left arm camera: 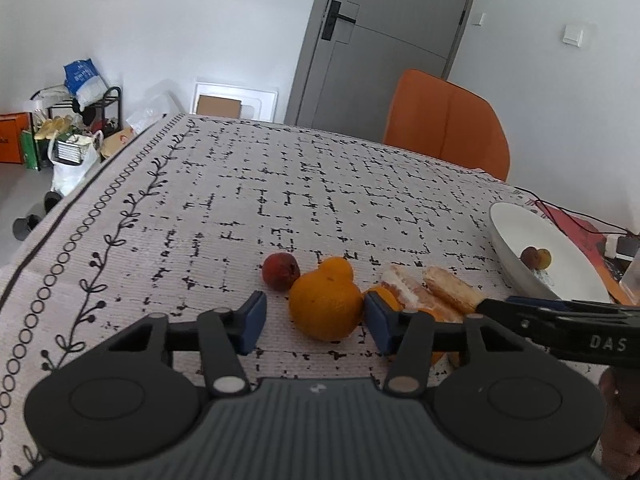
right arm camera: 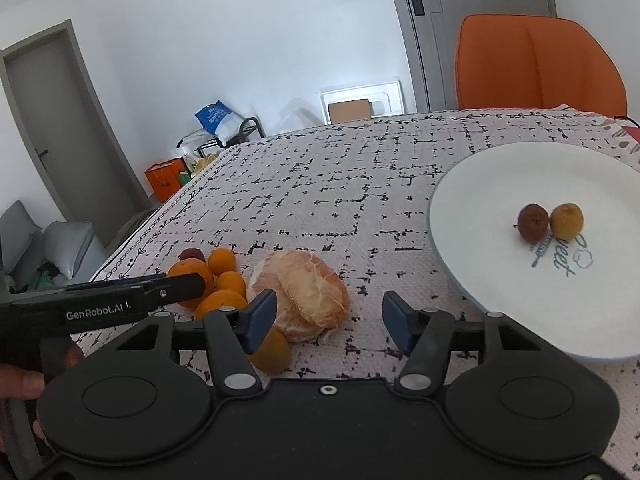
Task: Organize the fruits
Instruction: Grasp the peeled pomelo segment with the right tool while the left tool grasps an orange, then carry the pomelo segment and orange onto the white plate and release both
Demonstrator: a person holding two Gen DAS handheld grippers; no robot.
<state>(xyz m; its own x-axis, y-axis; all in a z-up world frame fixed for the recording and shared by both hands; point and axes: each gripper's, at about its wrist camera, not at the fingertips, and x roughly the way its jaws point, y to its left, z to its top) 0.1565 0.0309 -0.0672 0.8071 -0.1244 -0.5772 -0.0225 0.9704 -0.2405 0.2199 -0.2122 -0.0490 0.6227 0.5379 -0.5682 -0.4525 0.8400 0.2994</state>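
White-walled room, grey door [left arm camera: 376, 40] and orange chair [left arm camera: 448, 128] behind a table [left arm camera: 240, 184] under a pale cloth with black dashes. Landmark: the white plate [right arm camera: 520, 176] at the table's right side. On the plate, a brownish-red fruit [right arm camera: 533, 222] touching a small yellow one [right arm camera: 567, 221]. Left of the plate, on the cloth, a peeled citrus [right arm camera: 304, 294]; further left, a cluster of oranges, the largest orange [left arm camera: 326, 306] among them, with a dark red fruit [left arm camera: 281, 271] at the far left end. Left gripper [left arm camera: 315, 322] released, straddling the orange, right pad touching its skin, left pad clear of it. Right gripper [right arm camera: 329, 320] released too, around the peeled citrus: left pad against it, right pad well apart, nearer the plate. Nothing grasped by either. A hand [right arm camera: 24, 384] at the left gripper's handle.
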